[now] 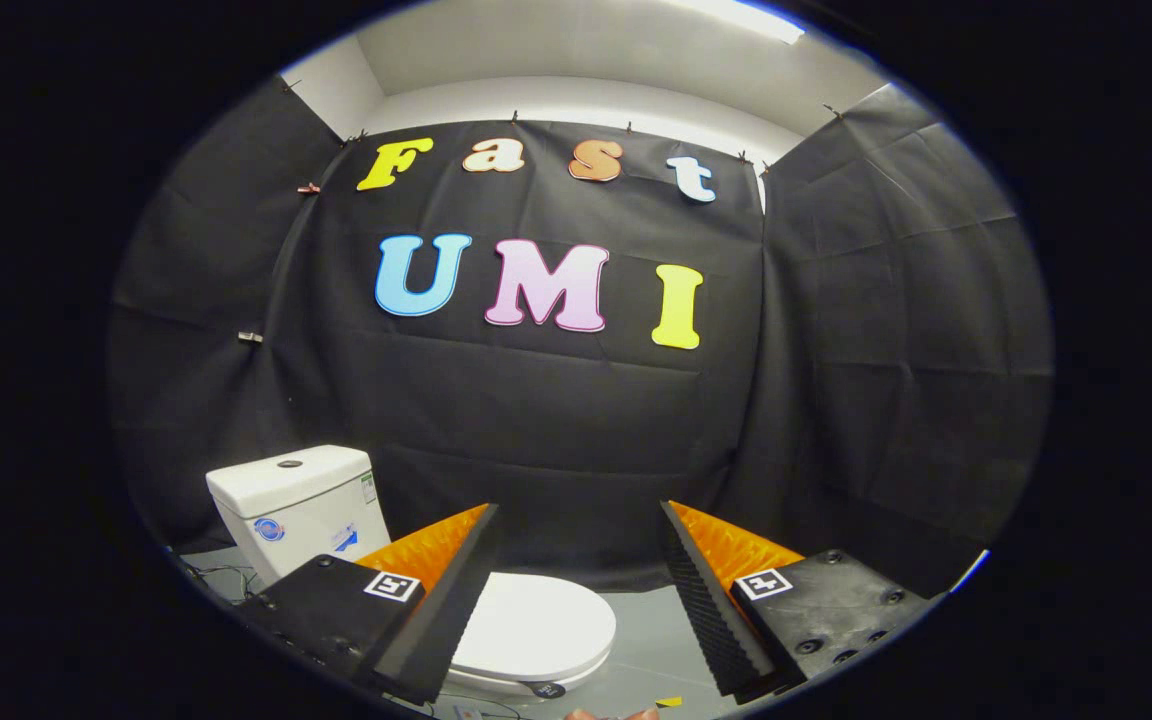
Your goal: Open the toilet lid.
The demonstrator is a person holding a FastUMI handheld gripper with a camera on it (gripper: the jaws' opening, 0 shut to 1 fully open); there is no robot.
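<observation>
Item: toilet [416,560], white, standing on a grey floor [656,640] against the black cloth wall [556,420] of the booth.

Cistern [298,505]: white, with a dark round flush button [289,464] on top. Its front carries a round blue sticker [269,529] and a second blue-and-white label [344,538]; a small greenish tag [368,488] sits on the upper corner. The writing on all three is too small to read.

Toilet lid [536,625]: white, oval, lying flat and closed over the bowl (contents of the bowl hidden). It lies low between the two fingers and partly behind the left one, well below the fingertips.

Gripper [576,520]: fingers [451,590] spread wide apart, holding nothing, touching nothing. Each finger mount bears a small square black-and-white marker [392,586]. The tool is held above the lid, tips raised toward the cloth wall.

Sundries: thin dark cables [221,575] on the floor beside the cistern; a small yellow scrap [669,702] on the floor near the bowl's front.
</observation>
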